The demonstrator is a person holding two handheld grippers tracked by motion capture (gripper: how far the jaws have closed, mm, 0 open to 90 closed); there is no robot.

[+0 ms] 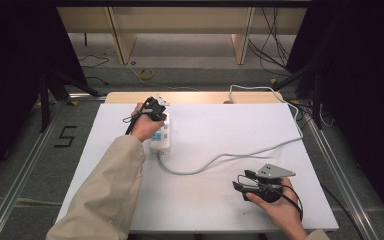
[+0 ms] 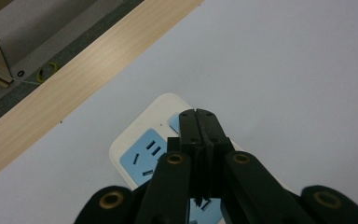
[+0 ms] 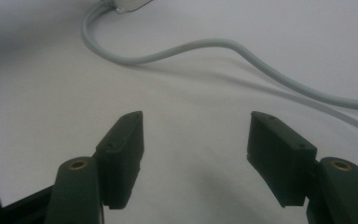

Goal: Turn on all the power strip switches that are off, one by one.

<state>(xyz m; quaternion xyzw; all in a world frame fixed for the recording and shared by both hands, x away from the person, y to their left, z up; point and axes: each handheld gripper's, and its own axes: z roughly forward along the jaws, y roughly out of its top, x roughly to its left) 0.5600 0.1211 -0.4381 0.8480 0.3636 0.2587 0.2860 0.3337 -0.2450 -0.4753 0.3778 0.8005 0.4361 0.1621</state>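
A black "5" on the floor point(image 1: 66, 136) (left of the table point(image 1: 215, 200))

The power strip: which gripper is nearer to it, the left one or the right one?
Left. The left gripper is directly over the power strip, jaws shut above its blue sockets. The right gripper rests far off near the table's front right part, jaws open, with only the cord ahead.

Power strip point(image 1: 161, 136) is lying on the board point(image 1: 210, 200), toward its far left, left gripper point(image 1: 156, 107) hanging over its far end. Cord point(image 1: 230, 156) is running from its near end rightward across the board. Right gripper point(image 1: 243, 184) is sitting near right, well apart.
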